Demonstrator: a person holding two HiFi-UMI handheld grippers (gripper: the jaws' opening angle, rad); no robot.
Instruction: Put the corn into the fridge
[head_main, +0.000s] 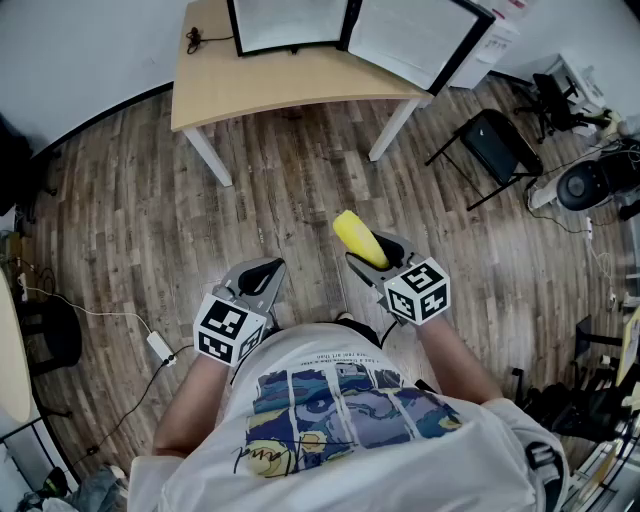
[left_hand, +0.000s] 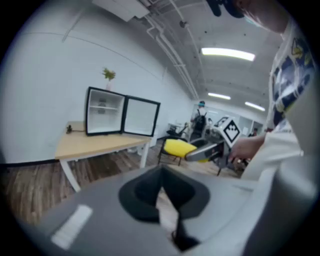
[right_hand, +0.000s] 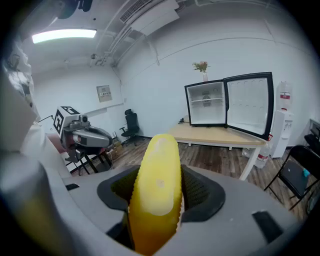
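Well short of the fridge (right_hand: 206, 104), the left claw (head_main: 258, 283) hangs with its jaws drawn together on nothing, and just right of it the right claw (head_main: 375, 262) grips the corn (head_main: 358, 238), jaws wide around the cob, tip aimed fridge-ward. The smart play looks like this: carry it over the worktop (head_main: 270, 85), stay clear of the swung-out door (right_hand: 250, 105), and release only onto a shelf (right_hand: 203, 100). The head view crops the fridge, its shelves read faint, and the corn's rear end is buried between the jaws.

White blue-printed T-shirt (head_main: 340, 400); grey left gripper (head_main: 265, 270) and right gripper (head_main: 372, 250) carry black-white cubes (head_main: 232, 330).
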